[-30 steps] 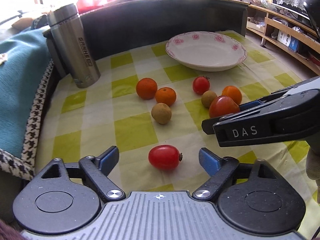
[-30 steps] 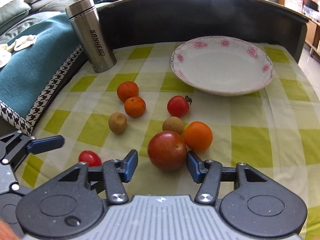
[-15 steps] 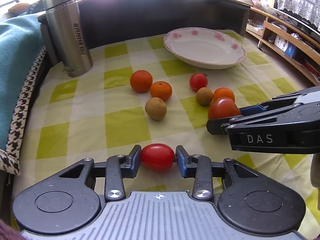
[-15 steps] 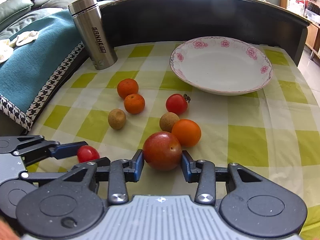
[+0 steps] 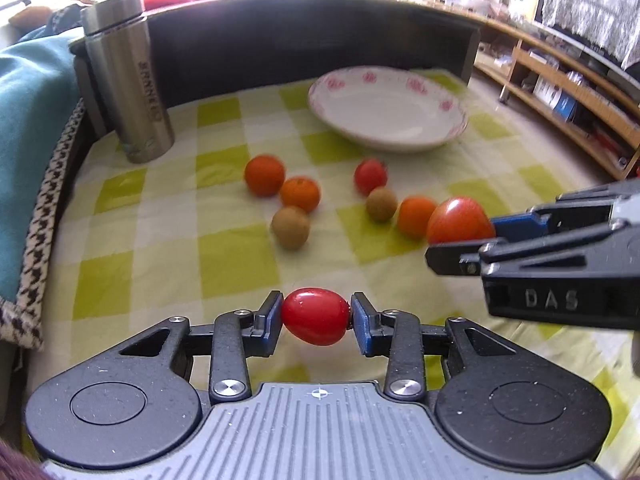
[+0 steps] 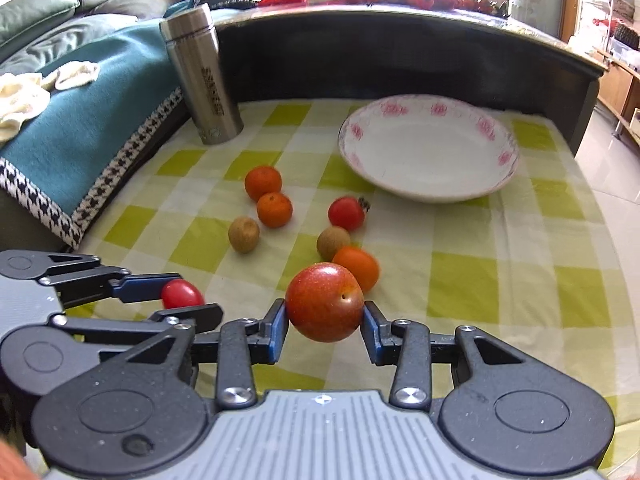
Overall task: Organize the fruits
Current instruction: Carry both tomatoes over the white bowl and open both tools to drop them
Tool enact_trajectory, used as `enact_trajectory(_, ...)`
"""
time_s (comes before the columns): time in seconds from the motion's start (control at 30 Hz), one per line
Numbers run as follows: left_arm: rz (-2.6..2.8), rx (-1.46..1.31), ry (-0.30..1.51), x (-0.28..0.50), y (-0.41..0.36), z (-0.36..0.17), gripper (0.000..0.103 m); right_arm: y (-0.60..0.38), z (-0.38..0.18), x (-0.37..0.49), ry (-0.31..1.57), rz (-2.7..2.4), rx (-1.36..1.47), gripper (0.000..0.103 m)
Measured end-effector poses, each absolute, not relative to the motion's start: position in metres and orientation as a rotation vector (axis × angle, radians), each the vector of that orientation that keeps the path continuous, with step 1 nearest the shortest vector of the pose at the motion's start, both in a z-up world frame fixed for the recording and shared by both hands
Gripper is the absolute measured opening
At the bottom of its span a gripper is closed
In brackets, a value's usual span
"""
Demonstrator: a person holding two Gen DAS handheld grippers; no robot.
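**Both grippers are now lifting a fruit each**

On the left side, the steel bottle (image 5: 127,80) is standing on the checked cloth (image 5: 236,260), away from all the fruit. The left gripper (image 5: 316,316) was wide apart a second ago, with the small red tomato (image 5: 315,316) lying between its fingers. Now its pads are squeezing that tomato on both sides, and the tomato looks like it is coming up off the cloth.

In the middle, six fruits are waiting on the cloth: three oranges, two little brown fruits and a round tomato (image 6: 346,213).

On the right, the right gripper (image 6: 325,320) has closed too. It is pinching the big red fruit (image 6: 325,307), which is rising away from the orange (image 6: 357,267) it was sitting beside.

Behind them, the flowered plate (image 6: 430,152) is holding nothing yet. So two fruits are picked up, and I think they are going to the plate next.
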State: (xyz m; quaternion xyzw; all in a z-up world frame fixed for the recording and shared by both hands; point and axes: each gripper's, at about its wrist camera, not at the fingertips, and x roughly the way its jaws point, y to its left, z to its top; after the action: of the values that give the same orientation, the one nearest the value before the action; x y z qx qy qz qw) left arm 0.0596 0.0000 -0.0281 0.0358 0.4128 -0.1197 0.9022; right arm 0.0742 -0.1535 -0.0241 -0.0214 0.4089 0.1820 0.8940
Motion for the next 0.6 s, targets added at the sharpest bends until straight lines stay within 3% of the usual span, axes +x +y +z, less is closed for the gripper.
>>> enact_trajectory(0.6,-0.312,0.092,0.746,0.162,-0.046,0.000,0.044,-0.185,-0.001,0.152,0.775,0.256,0.045,0.044)
